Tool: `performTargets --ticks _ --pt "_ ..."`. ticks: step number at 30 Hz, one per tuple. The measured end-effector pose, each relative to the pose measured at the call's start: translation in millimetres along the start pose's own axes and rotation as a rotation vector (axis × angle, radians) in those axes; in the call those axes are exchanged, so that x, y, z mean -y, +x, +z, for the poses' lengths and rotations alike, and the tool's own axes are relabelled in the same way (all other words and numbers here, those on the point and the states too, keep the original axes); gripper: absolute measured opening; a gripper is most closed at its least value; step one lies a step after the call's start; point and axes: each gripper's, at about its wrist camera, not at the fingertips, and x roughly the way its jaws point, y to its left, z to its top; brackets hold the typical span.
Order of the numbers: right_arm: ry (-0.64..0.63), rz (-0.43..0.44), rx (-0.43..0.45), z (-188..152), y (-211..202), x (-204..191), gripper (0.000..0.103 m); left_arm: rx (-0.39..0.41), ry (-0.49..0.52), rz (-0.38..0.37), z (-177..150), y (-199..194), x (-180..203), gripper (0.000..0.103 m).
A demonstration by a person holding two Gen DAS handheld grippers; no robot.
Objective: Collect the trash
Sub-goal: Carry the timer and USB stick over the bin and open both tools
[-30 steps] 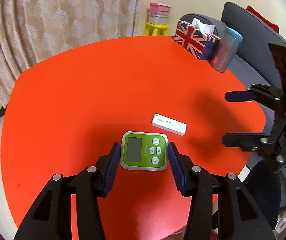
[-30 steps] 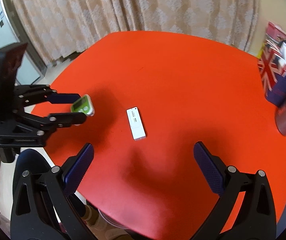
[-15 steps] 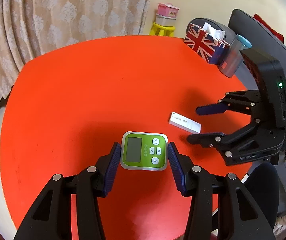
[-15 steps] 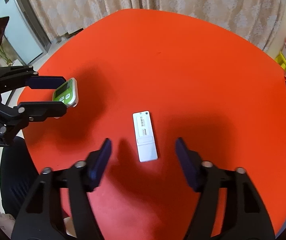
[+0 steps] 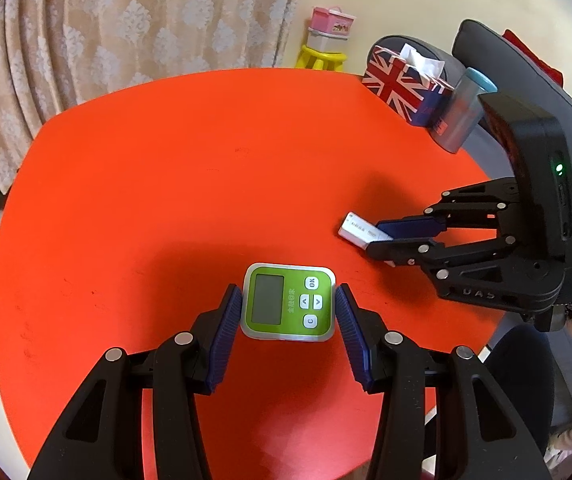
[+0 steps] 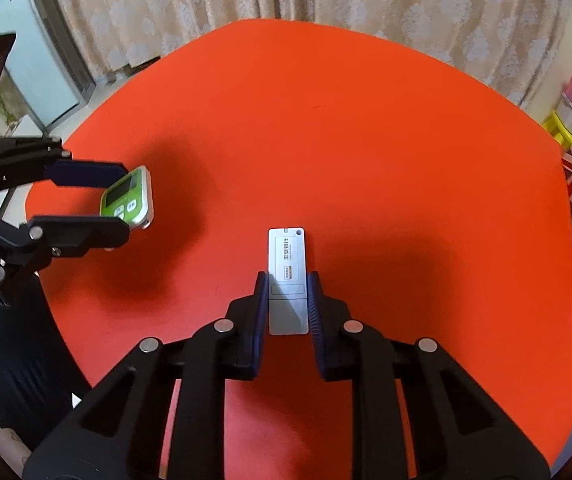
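The white bank token stick (image 6: 288, 280) lies near the red table's (image 6: 325, 140) near edge, the closing right gripper (image 6: 288, 296) flanking its rear half. The left gripper (image 5: 289, 312) clamps the green keypad device (image 5: 288, 306). A tumbler (image 5: 461, 114) partly hides the Union Jack tissue box (image 5: 399, 88).

You are working over a flat orange-red table (image 5: 146, 200). Your left gripper (image 5: 289, 307) is black with dark blue ribbed pads, and the timer (image 5: 288, 307) between them is lime green with a silver rim, a grey screen and white buttons. Your right gripper (image 6: 287, 298) wears the same black and blue; the slim stick (image 6: 287, 276) in it is white to silver-grey with a small yellow mark. At two o'clock from the timer sits a tissue box (image 5: 403, 88) in a red, white and blue Union Jack pattern. At eleven o'clock hangs a beige curtain (image 5: 126, 28) with a pale damask motif. At twelve o'clock, a pink box (image 5: 331, 24) tops a yellow stool (image 5: 321, 60).
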Motion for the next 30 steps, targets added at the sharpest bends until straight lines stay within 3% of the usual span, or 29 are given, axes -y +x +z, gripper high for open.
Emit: performTargets --ticks 11,21,30 --pt "0.057 -0.027 0.085 -27.9 -69.8 -2.8 0.019 0.038 0.027 -0.011 -11.0 -31.7 33.8 0.048" --pt "0.064 -0.032 0.170 -74.0 -136.2 -28.2 0.019 0.090 0.072 -0.028 -30.5 -67.2 77.4 0.048" --pt "0.062 -0.008 0.219 -116.1 -165.6 -57.4 0.019 0.117 0.087 -0.044 -64.3 -84.2 98.2 0.048"
